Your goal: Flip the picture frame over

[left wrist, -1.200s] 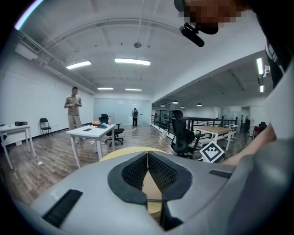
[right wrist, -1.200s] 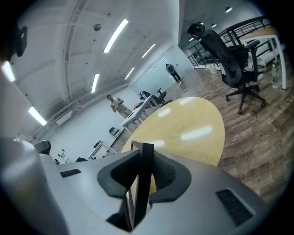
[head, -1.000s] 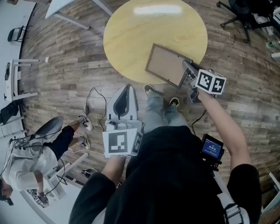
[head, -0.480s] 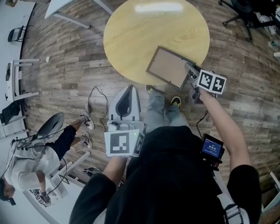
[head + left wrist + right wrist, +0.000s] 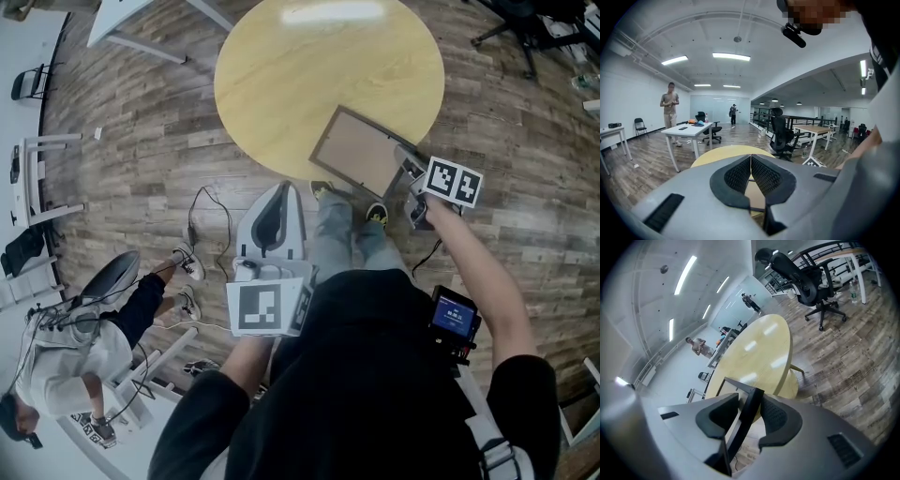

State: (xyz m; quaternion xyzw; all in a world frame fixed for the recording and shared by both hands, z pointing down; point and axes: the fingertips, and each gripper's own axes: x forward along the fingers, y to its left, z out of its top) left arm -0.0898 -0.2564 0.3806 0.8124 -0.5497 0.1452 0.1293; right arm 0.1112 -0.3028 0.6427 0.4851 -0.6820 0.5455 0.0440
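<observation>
Head view first: the picture frame lies brown side up at the near rim of the round tabletop, and the right claw has it by the outer edge, so the frame stretches away ahead of that claw and to its left. The corner nearest the claw looks to sit at the rim or just past it, and that is the worry. If that corner hangs in the air, a loosened hold could let the frame tip off toward the floor. The left claw hovers low and well apart from the frame, near the person's body, too far off to catch anything. Over to the left gripper view: this claw is pinched closed with nothing in it, pads meeting at the tips, the tabletop ahead and a slice of the frame's brown side glimpsed just beyond the pads. On to the right gripper view: the jaws have just been opening and now stand half spread, the frame's dark edge standing between them. There is a clear gap on the left pad's side, while the right pad sits just beside the edge, so I read this as a let-go, not a grip. Whether the frame rests fully flat, I cannot tell. The second risk sits here: draw the claw back at a slant and that near pad could snag the edge, dragging the frame toward the rim.
</observation>
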